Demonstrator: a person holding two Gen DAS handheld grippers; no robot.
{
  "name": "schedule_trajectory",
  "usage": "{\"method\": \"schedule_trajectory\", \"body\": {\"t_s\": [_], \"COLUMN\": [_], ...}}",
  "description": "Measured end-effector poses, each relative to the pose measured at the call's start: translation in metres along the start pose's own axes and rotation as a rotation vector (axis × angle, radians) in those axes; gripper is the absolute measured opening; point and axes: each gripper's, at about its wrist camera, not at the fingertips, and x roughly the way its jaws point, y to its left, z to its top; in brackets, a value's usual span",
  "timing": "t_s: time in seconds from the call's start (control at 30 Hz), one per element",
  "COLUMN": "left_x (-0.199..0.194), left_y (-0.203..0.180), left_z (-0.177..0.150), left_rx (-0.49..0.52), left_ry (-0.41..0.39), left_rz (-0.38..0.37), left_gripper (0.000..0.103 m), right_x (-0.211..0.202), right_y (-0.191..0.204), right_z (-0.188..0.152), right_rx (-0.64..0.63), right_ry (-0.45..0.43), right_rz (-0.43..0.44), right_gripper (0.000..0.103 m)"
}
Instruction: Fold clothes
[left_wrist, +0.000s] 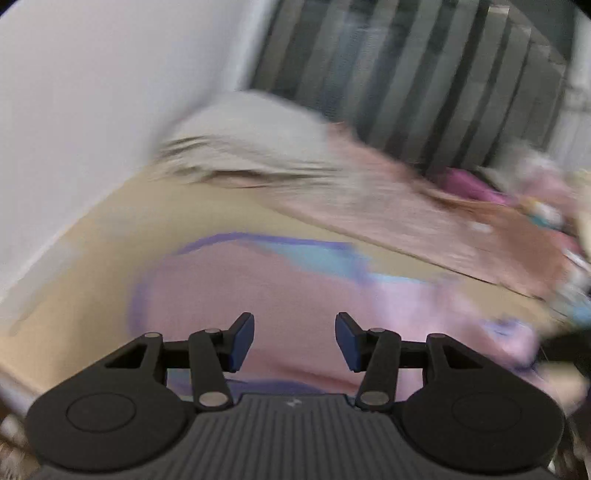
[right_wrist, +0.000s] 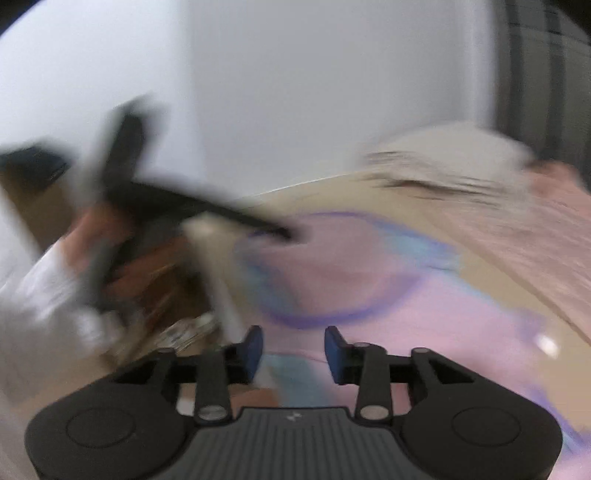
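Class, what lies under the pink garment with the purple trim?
The pink garment lies on a tan surface, visible around it. Whatever is directly beneath the cloth is covered.

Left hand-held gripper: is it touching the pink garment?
Cannot tell. In the blurred left wrist view, the open left hand-held gripper overlaps the pink garment; contact unclear.

- Tan tabletop (left_wrist: 122, 229), blurred, serving as landmark here.
- White wall (left_wrist: 92, 92) rising behind the tabletop's far left edge.
- Dark and pale vertical stripes (left_wrist: 424, 74), perhaps a curtain or slats, standing beyond the tabletop's far right side.
- Brown, blurred patch (right_wrist: 166, 291) below the tabletop's left edge; identity unclear.
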Motion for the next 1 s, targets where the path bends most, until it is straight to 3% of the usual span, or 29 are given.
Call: {"method": "schedule_trajectory", "body": {"t_s": [0.1,0.2,0.27,0.37,0.4,0.5,0.63,0.7,0.73,0.77,0.8,0.9,0.97,1.0], "left_x": [0.009,0.017,0.023,0.032,0.036,0.054,0.059,0.047,0.041,0.037,0.035,0.050,0.064,0.069], "left_y": [-0.018,-0.015,-0.009,-0.008,-0.010,-0.019,-0.025,-0.030,-0.032,-0.033,-0.034,-0.045,-0.052,-0.054], "left_z": [-0.012,-0.019,-0.020,-0.015,-0.012,-0.002,0.004,0.002,0.001,-0.001,-0.001,0.000,0.001,0.000], "left_rx": [0.117,0.131,0.107,0.061,0.052,0.034,-0.002,0.028,0.044,0.057,0.067,0.089,0.104,0.105], "left_ry": [0.069,0.121,0.145,0.151,0.154,0.138,0.112,0.077,0.059,0.042,0.036,0.086,0.132,0.158], "left_rz": [-0.111,-0.147,-0.146,-0.093,-0.064,0.010,-0.007,-0.048,-0.069,-0.088,-0.107,-0.140,-0.156,-0.168], "left_gripper": [0.050,0.050,0.048,0.032,0.032,0.032,0.033,0.047,0.055,0.057,0.057,0.057,0.050,0.043], "right_x": [-0.021,-0.036,-0.043,-0.044,-0.045,-0.039,-0.027,-0.040,-0.051,-0.061,-0.065,-0.057,-0.042,-0.036], "right_y": [-0.029,-0.033,-0.032,-0.039,-0.043,-0.072,-0.111,-0.100,-0.088,-0.076,-0.066,-0.043,-0.035,-0.036], "right_z": [-0.023,-0.055,-0.071,-0.081,-0.081,-0.077,-0.060,-0.053,-0.054,-0.056,-0.060,-0.068,-0.067,-0.067], "right_rx": [0.110,0.191,0.221,0.266,0.269,0.278,0.267,0.255,0.251,0.252,0.267,0.273,0.259,0.263], "right_ry": [0.045,0.084,0.067,0.023,0.025,0.016,0.037,-0.004,-0.052,-0.093,-0.110,-0.100,-0.073,-0.066], "right_rz": [-0.221,-0.253,-0.273,-0.336,-0.379,-0.479,-0.661,-0.643,-0.564,-0.483,-0.393,-0.205,-0.209,-0.224], "right_gripper": [0.035,0.034,0.029,0.025,0.020,0.020,0.021,0.021,0.028,0.034,0.043,0.040,0.038,0.031]}}
